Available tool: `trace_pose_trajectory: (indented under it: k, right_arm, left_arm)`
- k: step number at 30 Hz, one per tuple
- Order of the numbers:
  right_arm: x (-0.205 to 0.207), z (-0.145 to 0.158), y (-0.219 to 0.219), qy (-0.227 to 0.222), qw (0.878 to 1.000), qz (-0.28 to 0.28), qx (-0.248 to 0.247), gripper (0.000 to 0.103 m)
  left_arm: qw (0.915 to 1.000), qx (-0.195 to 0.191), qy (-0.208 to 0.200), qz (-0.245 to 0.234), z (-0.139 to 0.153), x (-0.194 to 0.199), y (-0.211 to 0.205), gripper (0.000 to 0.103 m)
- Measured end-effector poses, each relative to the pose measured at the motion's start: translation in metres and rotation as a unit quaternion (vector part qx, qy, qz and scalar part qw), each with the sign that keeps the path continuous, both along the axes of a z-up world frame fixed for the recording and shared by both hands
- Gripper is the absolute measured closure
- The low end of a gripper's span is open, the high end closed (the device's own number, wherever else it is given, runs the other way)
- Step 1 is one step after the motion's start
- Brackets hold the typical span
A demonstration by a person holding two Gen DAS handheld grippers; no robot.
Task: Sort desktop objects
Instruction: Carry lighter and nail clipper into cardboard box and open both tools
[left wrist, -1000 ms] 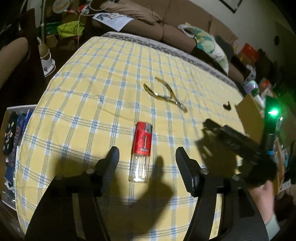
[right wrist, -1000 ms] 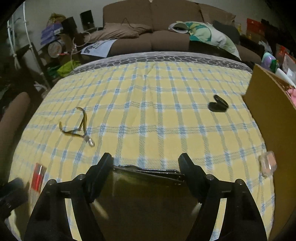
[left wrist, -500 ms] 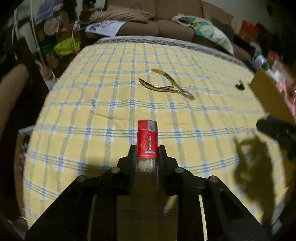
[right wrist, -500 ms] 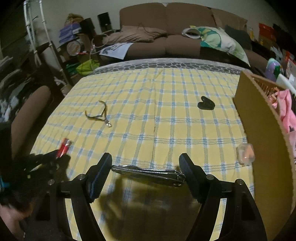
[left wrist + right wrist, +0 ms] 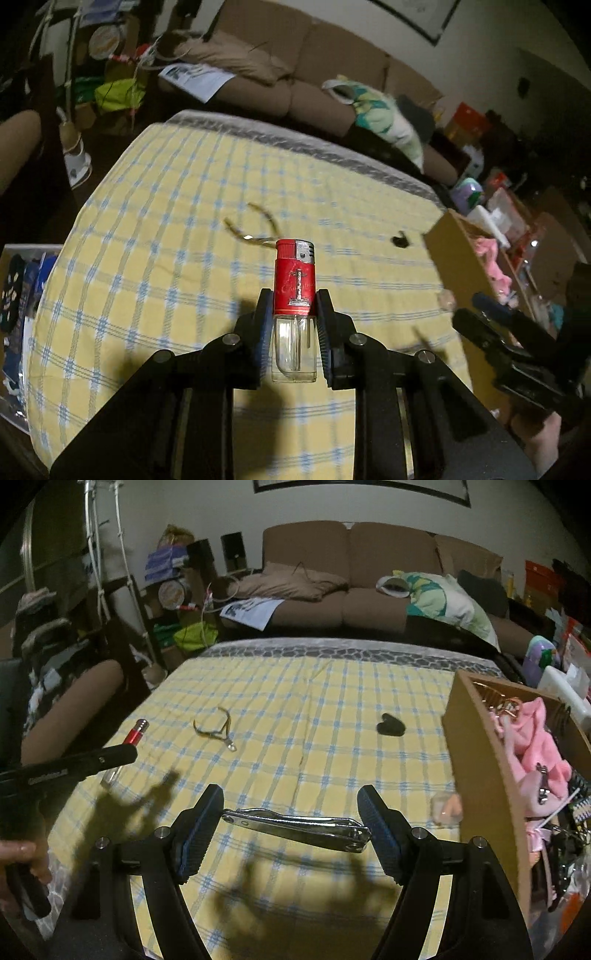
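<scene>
My left gripper (image 5: 293, 325) is shut on a red-topped clear lighter (image 5: 294, 295) and holds it above the yellow checked tabletop (image 5: 166, 258). The lighter also shows in the right wrist view (image 5: 133, 733). My right gripper (image 5: 293, 825) is shut on a silver nail clipper (image 5: 295, 823), held lengthwise between the pads, above the tabletop. Gold cuticle nippers (image 5: 216, 731) and a small black clip (image 5: 389, 725) lie on the cloth. A cardboard box (image 5: 480, 775) stands at the right.
A small clear pinkish case (image 5: 445, 806) lies by the box wall. The box holds pink cloth (image 5: 532, 738) and other items. A brown sofa (image 5: 369, 579) stands beyond the table's far edge. Clutter lies on the floor to the left.
My left gripper closed on the lighter and lifted it off the cloth. My right gripper rose with the nail clipper and sits nearer the box.
</scene>
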State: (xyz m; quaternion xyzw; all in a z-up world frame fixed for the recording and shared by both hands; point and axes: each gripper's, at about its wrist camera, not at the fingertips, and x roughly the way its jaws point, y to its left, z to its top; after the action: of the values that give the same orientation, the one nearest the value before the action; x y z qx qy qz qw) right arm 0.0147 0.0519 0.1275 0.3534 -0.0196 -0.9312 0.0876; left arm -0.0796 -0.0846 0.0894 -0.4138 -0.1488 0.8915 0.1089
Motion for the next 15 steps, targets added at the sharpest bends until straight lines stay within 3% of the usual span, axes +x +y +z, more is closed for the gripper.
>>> trace_pose_trajectory:
  k: [7, 15]
  right_arm:
    - [0.014, 0.024, 0.033, 0.018, 1.0, -0.023, 0.005, 0.026]
    - [0.053, 0.063, 0.11, 0.043, 0.996, -0.083, 0.015, 0.026]
  left_arm:
    - [0.9985, -0.025, 0.009, -0.049, 0.025, 0.011, 0.054, 0.082]
    - [0.9918, -0.001, 0.028, -0.125, 0.064, 0.024, 0.15, 0.082]
